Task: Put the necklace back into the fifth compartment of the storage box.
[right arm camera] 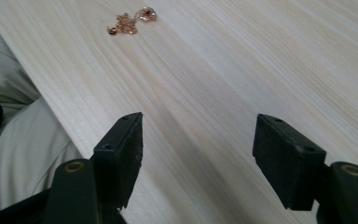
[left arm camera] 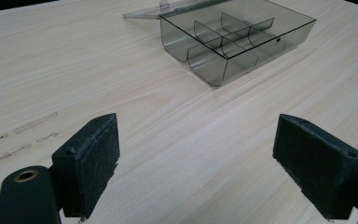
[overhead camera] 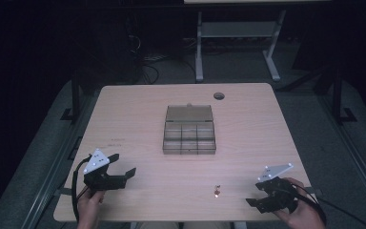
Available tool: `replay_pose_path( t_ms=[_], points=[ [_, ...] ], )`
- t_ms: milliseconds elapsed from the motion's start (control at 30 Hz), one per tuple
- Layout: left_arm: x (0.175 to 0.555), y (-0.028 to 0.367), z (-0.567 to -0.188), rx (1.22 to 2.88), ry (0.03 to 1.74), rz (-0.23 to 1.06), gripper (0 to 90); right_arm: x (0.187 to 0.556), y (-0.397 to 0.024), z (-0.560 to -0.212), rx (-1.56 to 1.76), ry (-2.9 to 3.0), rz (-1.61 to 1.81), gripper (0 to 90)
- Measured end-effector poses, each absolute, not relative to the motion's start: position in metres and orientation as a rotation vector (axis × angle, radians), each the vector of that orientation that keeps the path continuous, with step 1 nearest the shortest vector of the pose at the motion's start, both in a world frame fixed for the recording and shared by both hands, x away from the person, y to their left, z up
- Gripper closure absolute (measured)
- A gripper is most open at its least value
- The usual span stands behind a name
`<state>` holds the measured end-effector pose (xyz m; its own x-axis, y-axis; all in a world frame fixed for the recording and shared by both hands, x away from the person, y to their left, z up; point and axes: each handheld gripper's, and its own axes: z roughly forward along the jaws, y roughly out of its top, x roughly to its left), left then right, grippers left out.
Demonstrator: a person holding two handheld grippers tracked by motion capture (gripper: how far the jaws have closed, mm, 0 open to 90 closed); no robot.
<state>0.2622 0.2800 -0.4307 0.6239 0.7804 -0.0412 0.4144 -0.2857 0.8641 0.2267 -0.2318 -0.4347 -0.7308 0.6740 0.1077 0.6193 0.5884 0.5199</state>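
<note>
Here's the pale wooden surface (overhead camera: 138, 109), wide and mostly bare, with a small round hole (overhead camera: 218, 96) near its far edge. In the middle sits the smoky clear plastic organiser box (overhead camera: 189, 138), lid (overhead camera: 189, 112) thrown flat open behind it, its dividers splitting it into small compartments. Down at the near left corner, a hand holds the left tongs (overhead camera: 124, 164) just over the wood, jaws spread wide with nothing between them, aimed toward the box, which lies well apart from them. At the near right corner the other hand has the right tongs (overhead camera: 253, 192), jaws likewise standing wide apart and gripping nothing, pointing left along the near edge. And there's the smallest thing: a rose-gold necklace (overhead camera: 217, 191), chain bunched in a little heap, lying near the front edge between the two hands, closer to the right tongs but not touching them.
</note>
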Motion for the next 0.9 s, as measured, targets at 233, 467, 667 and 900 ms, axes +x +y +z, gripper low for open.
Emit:
replay_pose_path(
  t_ms=[233, 467, 667, 900],
  points=[
    [0.262, 0.279, -0.430, 1.920, 0.940, 0.498, 14.3, 0.225, -0.220, -0.432, 1.048, 2.727, 0.817, 33.2],
    [0.263, 0.280, -0.430, 1.906, 0.948, 0.495, 14.3, 0.225, -0.210, -0.430, 1.016, 2.747, 0.810, 34.0],
    [0.262, 0.278, -0.430, 1.924, 0.931, 0.496, 14.3, 0.226, -0.199, -0.428, 0.975, 2.778, 0.820, 35.4],
    [0.263, 0.279, -0.430, 1.916, 0.943, 0.495, 14.3, 0.227, -0.185, -0.427, 0.938, 2.813, 0.802, 40.7]
  ],
)
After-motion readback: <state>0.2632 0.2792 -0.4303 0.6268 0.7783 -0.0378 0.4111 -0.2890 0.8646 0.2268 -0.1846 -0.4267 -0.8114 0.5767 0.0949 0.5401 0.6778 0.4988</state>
